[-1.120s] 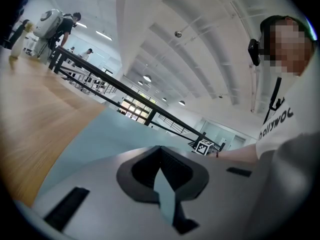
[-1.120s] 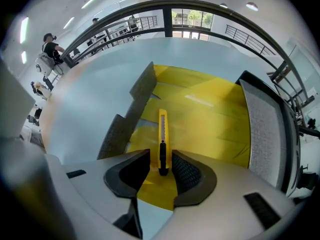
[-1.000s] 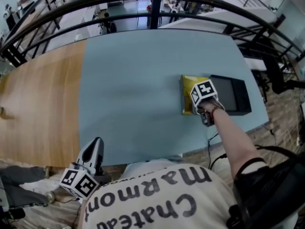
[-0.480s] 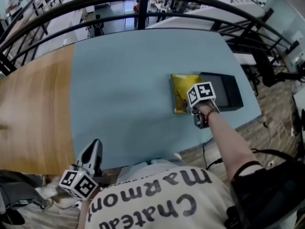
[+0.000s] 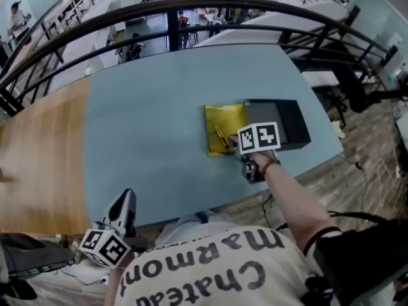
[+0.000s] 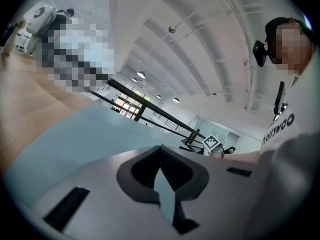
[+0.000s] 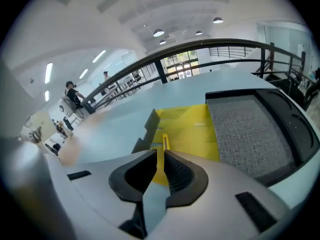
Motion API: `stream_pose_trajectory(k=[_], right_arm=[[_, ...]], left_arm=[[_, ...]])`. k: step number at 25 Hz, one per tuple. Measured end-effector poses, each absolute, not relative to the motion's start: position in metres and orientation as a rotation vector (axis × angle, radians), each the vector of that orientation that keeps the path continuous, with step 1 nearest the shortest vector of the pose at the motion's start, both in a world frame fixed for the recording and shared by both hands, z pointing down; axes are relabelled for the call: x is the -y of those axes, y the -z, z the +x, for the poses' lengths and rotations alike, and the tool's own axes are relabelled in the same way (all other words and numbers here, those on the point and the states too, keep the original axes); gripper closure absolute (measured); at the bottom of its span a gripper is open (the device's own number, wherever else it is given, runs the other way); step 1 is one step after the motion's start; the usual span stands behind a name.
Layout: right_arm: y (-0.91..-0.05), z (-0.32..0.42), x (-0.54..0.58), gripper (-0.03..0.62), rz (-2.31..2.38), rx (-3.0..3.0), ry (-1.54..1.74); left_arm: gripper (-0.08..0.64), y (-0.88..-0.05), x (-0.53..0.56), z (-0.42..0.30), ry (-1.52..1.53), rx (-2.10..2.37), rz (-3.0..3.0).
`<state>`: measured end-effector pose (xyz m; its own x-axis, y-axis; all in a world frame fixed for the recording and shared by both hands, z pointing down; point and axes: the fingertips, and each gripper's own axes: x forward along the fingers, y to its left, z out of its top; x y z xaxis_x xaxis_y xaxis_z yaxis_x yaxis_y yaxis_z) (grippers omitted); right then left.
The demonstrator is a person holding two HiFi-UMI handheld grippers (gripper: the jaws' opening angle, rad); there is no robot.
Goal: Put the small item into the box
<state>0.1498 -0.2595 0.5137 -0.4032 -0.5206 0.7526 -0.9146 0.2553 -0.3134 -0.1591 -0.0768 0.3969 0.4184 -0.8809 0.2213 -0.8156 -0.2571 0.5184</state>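
A flat yellow packet (image 5: 223,127) lies on the blue table (image 5: 146,132), touching the left side of an open black box (image 5: 280,121) lined with grey foam (image 7: 250,134). My right gripper (image 5: 233,143) hangs over the packet's near edge, pointing steeply down. Its jaws have just been closing, and a thin yellow strip (image 7: 164,143) is pinched between the pads, sticking out ahead of them. The strip (image 5: 220,136) slants over the packet. My left gripper (image 5: 127,196) is low at the table's near left edge, its jaws (image 6: 161,149) shut and holding nothing.
The left part of the table is bare wood (image 5: 38,152). A black curved railing (image 5: 191,8) runs past the far edge. The black box sits close to the table's right edge. A dark notched edge (image 7: 146,128) shows along the packet's left side.
The right gripper has risen off the yellow packet and drawn back toward me, and the thin strip now shows at its tip. The left gripper stays low at the table's edge.
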Motion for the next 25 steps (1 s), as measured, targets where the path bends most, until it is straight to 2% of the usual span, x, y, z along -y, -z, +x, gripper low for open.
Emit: stream_pose_trajectory(k=[5,12,16,25], right_arm=[[-0.464,0.171,0.232,0.528,1.179,2.296,-1.084],[-0.401,0.253,0.19,0.528,1.065,2.551,-1.096],[-0.37,0.286,0.16,0.532,1.063,2.642,-1.139],[-0.369,0.356,0.109,0.549,1.109,2.704,-1.16]], left_arm=[[0.558,-0.387,0.08,-0.079,0.141,1.369,2.165],[0.558,-0.382,0.063,0.051,0.128,1.314,2.19],[0.558,-0.376,0.04,0.093,0.12,1.315,2.177],[0.558,-0.394,-0.014,0.157,0.077,1.313,2.157]])
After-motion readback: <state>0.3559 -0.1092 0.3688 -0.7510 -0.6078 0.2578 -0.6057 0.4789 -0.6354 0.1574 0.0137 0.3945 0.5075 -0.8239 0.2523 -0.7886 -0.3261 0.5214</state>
